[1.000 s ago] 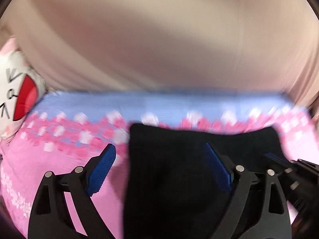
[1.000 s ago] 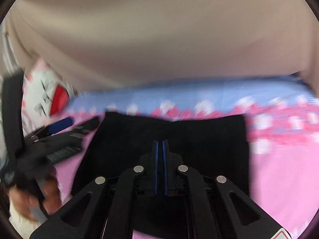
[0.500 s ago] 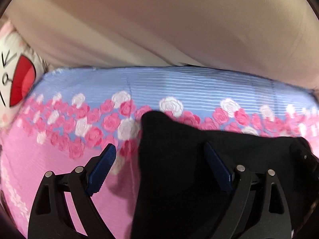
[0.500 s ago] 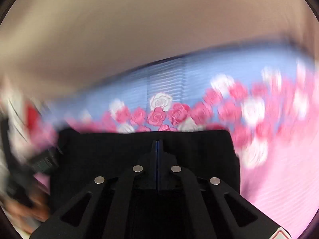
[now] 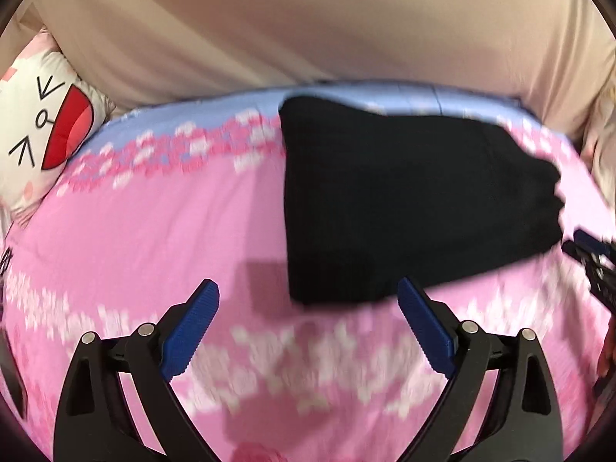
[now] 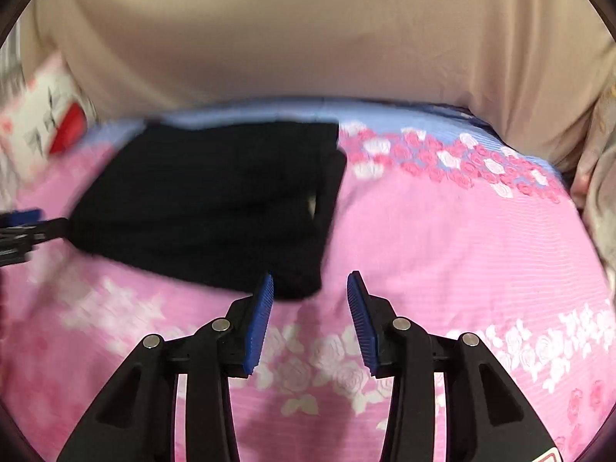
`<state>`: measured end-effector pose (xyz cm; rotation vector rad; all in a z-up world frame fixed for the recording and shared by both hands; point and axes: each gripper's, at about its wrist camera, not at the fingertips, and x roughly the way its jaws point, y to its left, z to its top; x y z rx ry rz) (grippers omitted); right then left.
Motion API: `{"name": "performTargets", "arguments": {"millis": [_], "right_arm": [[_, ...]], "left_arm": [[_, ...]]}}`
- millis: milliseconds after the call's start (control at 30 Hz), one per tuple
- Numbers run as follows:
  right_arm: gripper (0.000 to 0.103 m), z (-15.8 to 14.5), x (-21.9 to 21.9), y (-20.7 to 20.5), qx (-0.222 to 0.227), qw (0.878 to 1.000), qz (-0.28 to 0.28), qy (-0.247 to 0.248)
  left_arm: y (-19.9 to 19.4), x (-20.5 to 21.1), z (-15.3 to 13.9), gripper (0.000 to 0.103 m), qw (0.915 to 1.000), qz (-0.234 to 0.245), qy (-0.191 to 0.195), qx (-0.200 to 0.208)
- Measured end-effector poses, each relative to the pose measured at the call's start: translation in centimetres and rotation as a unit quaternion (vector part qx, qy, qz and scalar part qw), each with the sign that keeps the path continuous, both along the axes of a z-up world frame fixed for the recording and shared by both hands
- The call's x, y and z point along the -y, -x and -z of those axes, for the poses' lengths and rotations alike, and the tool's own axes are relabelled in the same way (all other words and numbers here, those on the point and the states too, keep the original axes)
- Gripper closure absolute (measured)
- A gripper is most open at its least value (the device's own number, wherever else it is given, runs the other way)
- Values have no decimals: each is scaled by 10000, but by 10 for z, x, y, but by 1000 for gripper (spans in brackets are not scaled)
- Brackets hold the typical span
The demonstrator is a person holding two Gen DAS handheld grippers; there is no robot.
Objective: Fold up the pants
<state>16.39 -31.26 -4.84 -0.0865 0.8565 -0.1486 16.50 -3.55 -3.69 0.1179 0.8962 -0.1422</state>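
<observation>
The black pants lie folded into a compact stack on the pink rose-print bedsheet, near the far blue edge. In the right wrist view the pants sit left of centre. My left gripper is open wide and empty, hovering just short of the stack's near edge. My right gripper is open and empty, its left fingertip at the stack's near right corner. Each gripper shows at the edge of the other's view.
A white cartoon-face pillow lies at the far left of the bed. A beige curtain or headboard fabric rises behind the bed. Beige cloth bunches at the far right edge.
My right gripper has opened and let go of the pants. Both grippers have drawn back from the stack, which now lies flat on the sheet.
</observation>
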Motion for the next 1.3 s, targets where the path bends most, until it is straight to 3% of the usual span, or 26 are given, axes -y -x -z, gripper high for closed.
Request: {"name": "performTargets", "arguments": {"millis": [167, 200, 233, 267, 367, 467, 600, 667, 733, 767, 867, 933, 1000, 1067, 1200, 1300], "right_arm": [[63, 8, 1, -18, -91, 9998, 101, -176], [68, 6, 2, -21, -33, 9994, 97, -327], [83, 3, 5, -23, 1, 9986, 93, -525], [86, -1, 11, -23, 60, 9968, 180, -770], [90, 1, 37, -21, 48, 9885, 518, -1420], [89, 15, 57, -14, 54, 9759, 752, -2047], [79, 8, 24, -20, -9, 9905, 588, -1243], [76, 6, 11, -29, -3, 9951, 412, -896], [81, 4, 11, -38, 36, 9973, 381, -623], [89, -1, 18, -40, 90, 9960, 439, -774], [94, -17, 48, -27, 387, 9829, 715, -1650], [93, -10, 58, -20, 376, 9815, 1052, -1556], [90, 14, 62, -26, 51, 9809, 1089, -1612], [83, 4, 60, -25, -67, 9793, 1052, -1727], [83, -34, 34, -8, 318, 9840, 916, -1492], [82, -57, 10, -10, 590, 9849, 500, -1549]], "left_arm": [[-11, 0, 27, 11, 9968, -428, -666, 109], [-16, -2, 31, 10, 9968, -481, -632, 112], [-22, -5, 32, 10, 9968, -570, -550, 81], [-28, -9, 28, 11, 9972, -649, -355, 68], [-39, -14, 21, 10, 9952, -791, -496, 295], [-43, -27, 36, 8, 9958, -859, -326, 8], [-39, -28, 34, 8, 9951, -948, -269, 29], [-39, -16, 32, 8, 9939, -917, -581, 189], [-39, -8, 30, 7, 9914, -908, -877, 341], [-41, -7, 28, 7, 9910, -916, -909, 348], [-41, -14, 22, 7, 9932, -877, -713, 281], [-40, -14, 24, 7, 9952, -716, -642, 167], [-39, -10, 30, 7, 9945, -686, -766, 189], [-38, -6, 31, 7, 9931, -713, -888, 279], [-40, -8, 31, 5, 9935, -757, -825, 219], [-40, -11, 31, 5, 9939, -791, -749, 179]]}}
